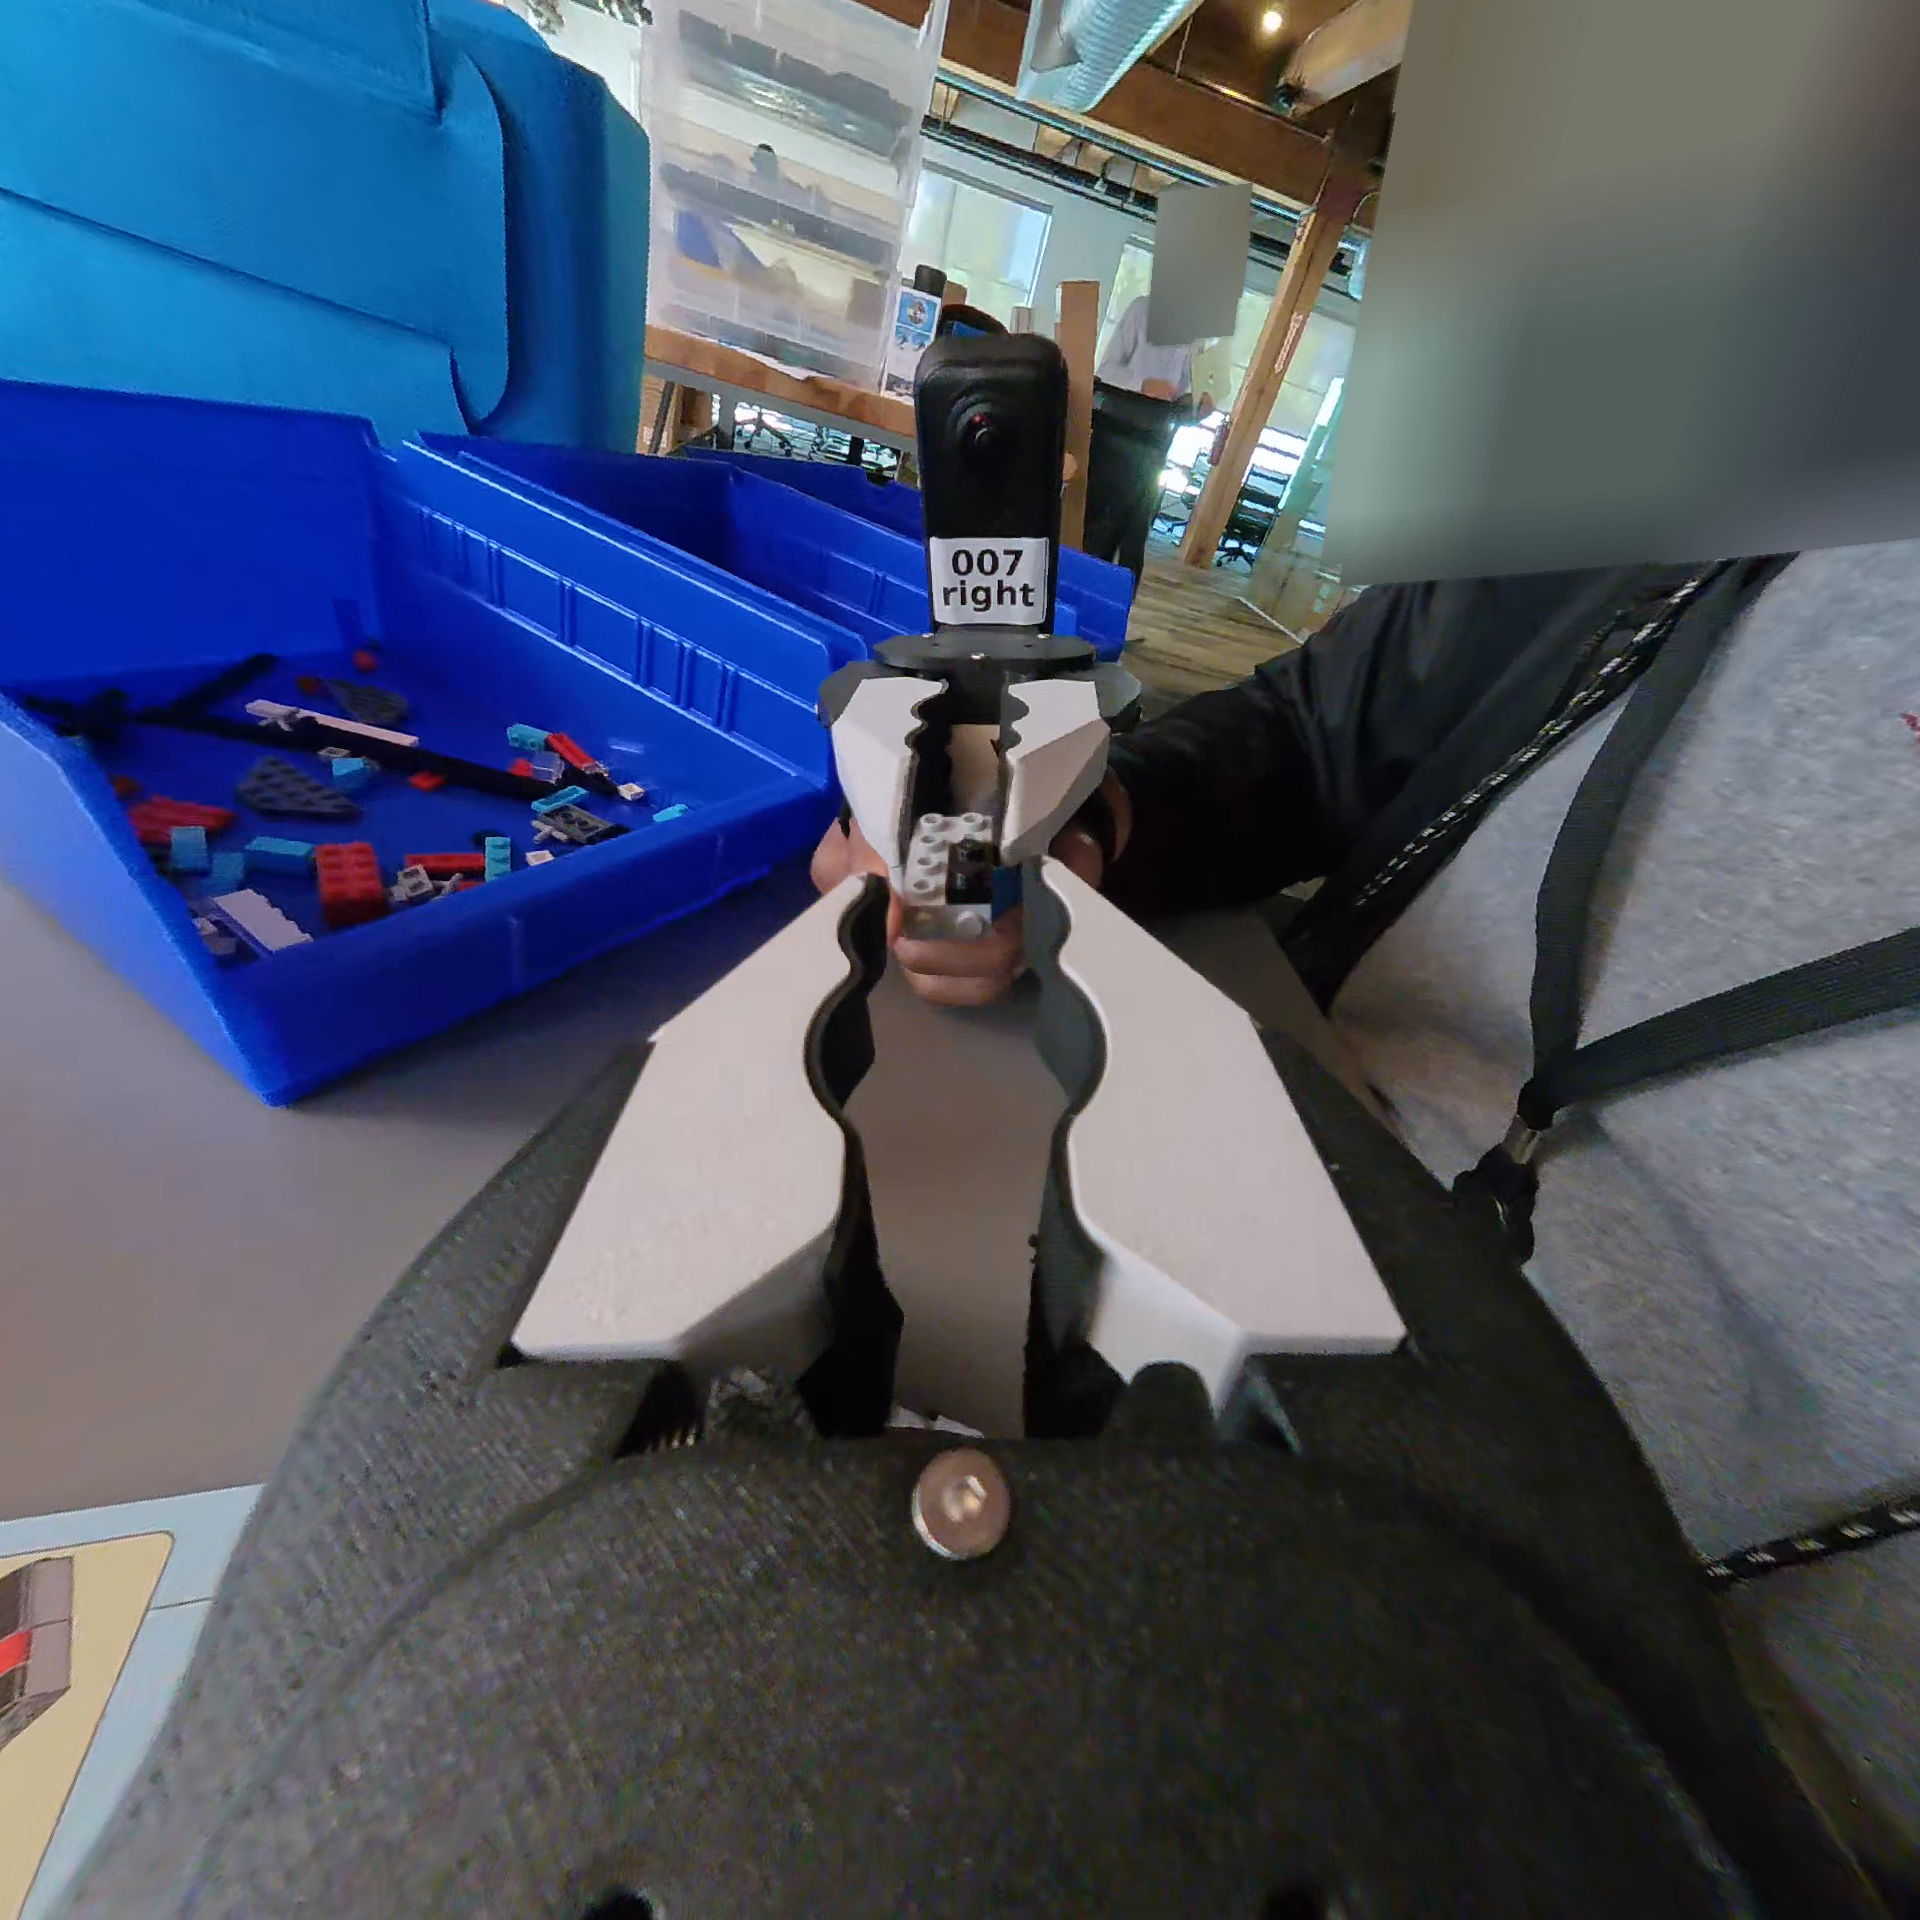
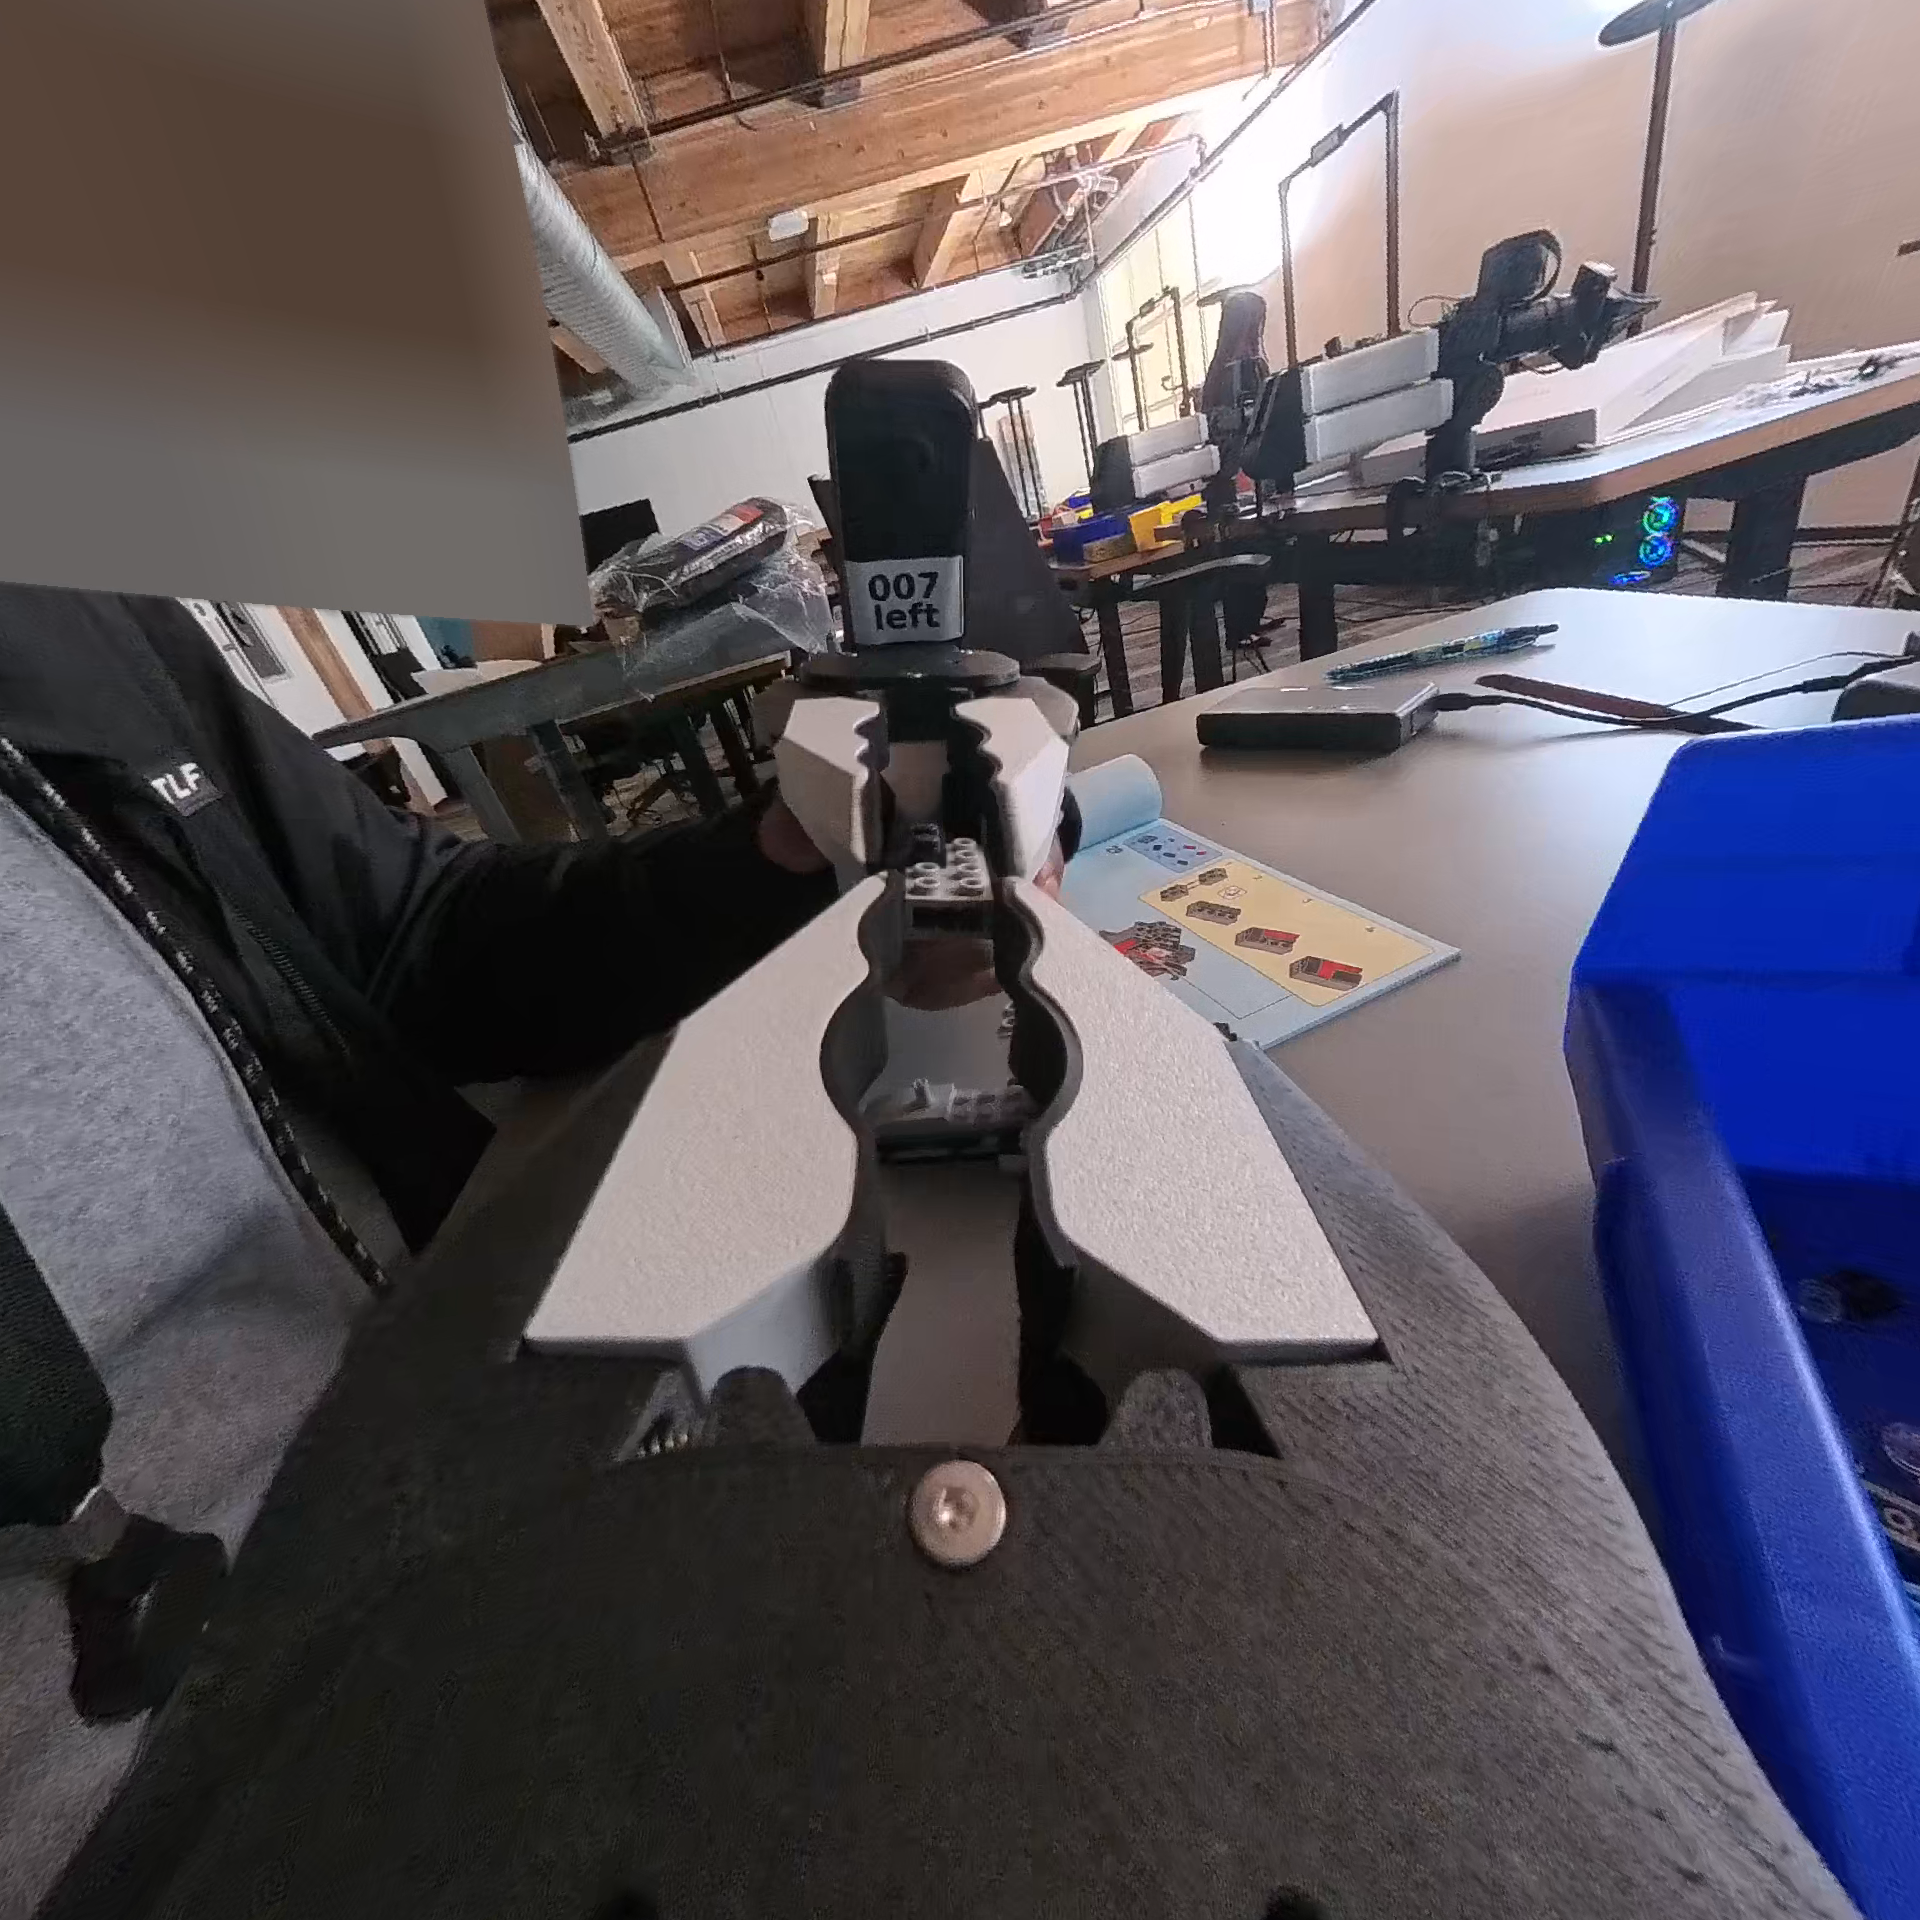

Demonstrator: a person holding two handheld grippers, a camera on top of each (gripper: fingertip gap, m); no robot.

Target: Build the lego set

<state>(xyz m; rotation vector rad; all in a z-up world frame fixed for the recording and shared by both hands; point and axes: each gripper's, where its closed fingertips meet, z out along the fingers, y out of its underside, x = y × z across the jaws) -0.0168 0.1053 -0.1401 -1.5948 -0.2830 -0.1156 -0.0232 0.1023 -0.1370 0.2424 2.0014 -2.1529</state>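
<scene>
A small lego assembly (image 1: pixel 935 854) of light grey, black and blue bricks hangs in the air between my two grippers, which meet tip to tip. In the left wrist view my left gripper (image 1: pixel 956 883) closes on its near end. The right gripper (image 1: pixel 956 831) faces me and clamps its far end. In the right wrist view my right gripper (image 2: pixel 945 885) is shut on the grey studded assembly (image 2: pixel 948 878), and the left gripper (image 2: pixel 943 831) holds it from the other side. More grey lego pieces (image 2: pixel 940 1107) show low in the gap between my right fingers.
A blue bin (image 1: pixel 520 940) holding several loose red, blue, grey and black bricks (image 1: pixel 348 878) stands to the left. It also shows in the right wrist view (image 2: pixel 1756 1039). An open instruction booklet (image 2: pixel 1262 935) lies on the grey table. A black box (image 2: pixel 1314 717) and a pen (image 2: pixel 1444 646) lie farther back. The person's torso is close by. My left and right fingertips are right by each other.
</scene>
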